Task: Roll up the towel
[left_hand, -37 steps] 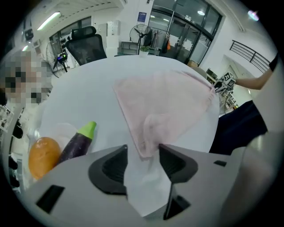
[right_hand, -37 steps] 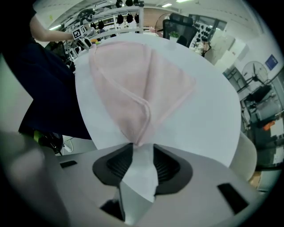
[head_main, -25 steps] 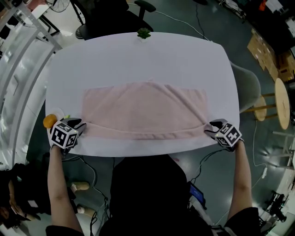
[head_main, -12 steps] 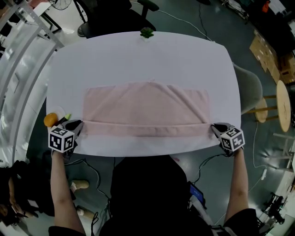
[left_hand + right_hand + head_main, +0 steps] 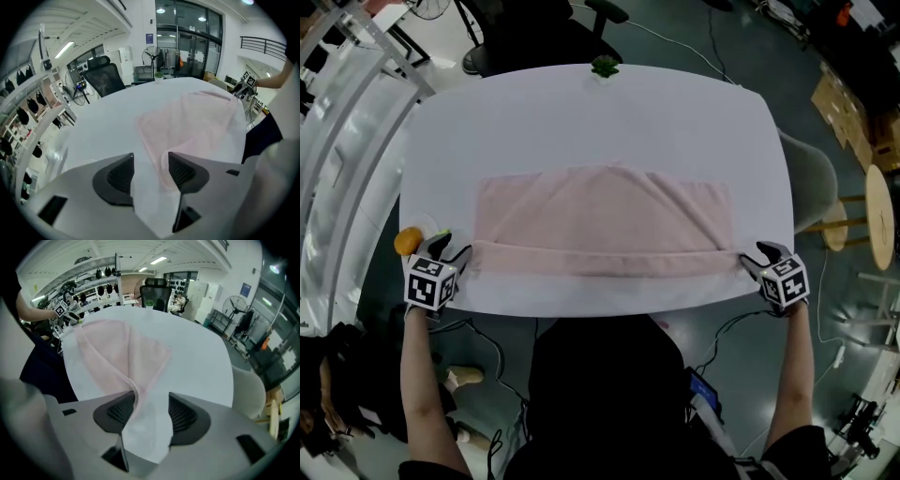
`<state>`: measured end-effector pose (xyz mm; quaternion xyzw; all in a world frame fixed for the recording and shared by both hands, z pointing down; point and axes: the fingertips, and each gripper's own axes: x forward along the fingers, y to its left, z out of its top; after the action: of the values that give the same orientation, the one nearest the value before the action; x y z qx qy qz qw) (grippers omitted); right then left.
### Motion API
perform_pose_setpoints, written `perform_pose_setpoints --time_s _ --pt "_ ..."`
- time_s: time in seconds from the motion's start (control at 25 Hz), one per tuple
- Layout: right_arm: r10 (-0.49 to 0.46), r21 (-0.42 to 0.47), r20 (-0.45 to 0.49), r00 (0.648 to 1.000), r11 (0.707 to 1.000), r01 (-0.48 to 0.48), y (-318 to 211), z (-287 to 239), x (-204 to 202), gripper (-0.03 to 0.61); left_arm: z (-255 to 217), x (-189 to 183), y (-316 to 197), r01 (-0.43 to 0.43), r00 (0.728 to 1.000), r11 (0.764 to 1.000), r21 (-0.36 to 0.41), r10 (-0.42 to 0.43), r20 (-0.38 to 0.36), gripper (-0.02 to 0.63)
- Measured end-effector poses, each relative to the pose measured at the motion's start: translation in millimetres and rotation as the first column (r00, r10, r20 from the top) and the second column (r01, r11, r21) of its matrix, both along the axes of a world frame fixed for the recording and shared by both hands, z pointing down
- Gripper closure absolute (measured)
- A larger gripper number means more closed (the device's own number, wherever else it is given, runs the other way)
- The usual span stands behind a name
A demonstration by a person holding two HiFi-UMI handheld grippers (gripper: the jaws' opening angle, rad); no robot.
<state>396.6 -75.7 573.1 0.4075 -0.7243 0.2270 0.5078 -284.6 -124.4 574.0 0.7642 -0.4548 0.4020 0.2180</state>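
Observation:
A pale pink towel [image 5: 605,211] lies flat across the white table [image 5: 591,112]. Its near edge is turned over into a narrow straight roll [image 5: 605,263]. My left gripper [image 5: 455,255] sits at the roll's left end. In the left gripper view its jaws [image 5: 150,168] have just been opening; the towel's edge [image 5: 161,171] lies beside the right pad, not pinched. My right gripper [image 5: 752,263] sits at the roll's right end. Its jaws [image 5: 152,411] have also just been opening, with the roll's end [image 5: 131,390] loose against the left pad.
An orange ball [image 5: 407,240] lies at the table's left edge, close to my left gripper. A small green plant [image 5: 605,67] stands at the far edge. A pale chair [image 5: 811,178] and a wooden stool [image 5: 874,211] stand off the right side.
The towel's near edge, curved and sagging a second ago, now lies as a straight rolled band. Both grippers have let go of its ends and drawn slightly outward.

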Motion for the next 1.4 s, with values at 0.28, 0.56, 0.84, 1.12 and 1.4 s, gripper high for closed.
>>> perform_pose_setpoints --time_s 0.28,0.56,0.84,1.12,1.4 --pt "-0.093 0.056 -0.071 0.993 0.994 0.097 -0.2 -37.4 -1.8 0.311 -33.5 18.6 32.3 -0.239 0.97 0.97 0.034 0.237 0.054 0.377" --pt "-0.429 -0.02 -0.224 0.875 0.9 0.436 49.6 -13.6 -44.0 0.353 22.3 57.3 77.4 -0.59 0.762 0.796 -0.139 0.605 0.229 0.376" --pt "-0.621 -0.114 -0.381 0.685 0.767 0.631 59.4 42.4 -48.1 0.356 46.7 52.7 82.2 -0.707 0.586 0.668 -0.233 0.737 0.337 0.388" --pt "-0.65 -0.131 -0.621 0.438 0.637 0.76 40.0 41.8 -30.5 0.495 55.1 41.4 66.6 -0.774 0.31 0.553 -0.308 0.755 0.578 0.542" --pt "-0.608 -0.119 -0.702 0.371 0.613 0.781 35.7 27.8 -33.7 0.549 57.8 37.0 64.8 -0.767 0.314 0.573 -0.288 0.727 0.61 0.588"
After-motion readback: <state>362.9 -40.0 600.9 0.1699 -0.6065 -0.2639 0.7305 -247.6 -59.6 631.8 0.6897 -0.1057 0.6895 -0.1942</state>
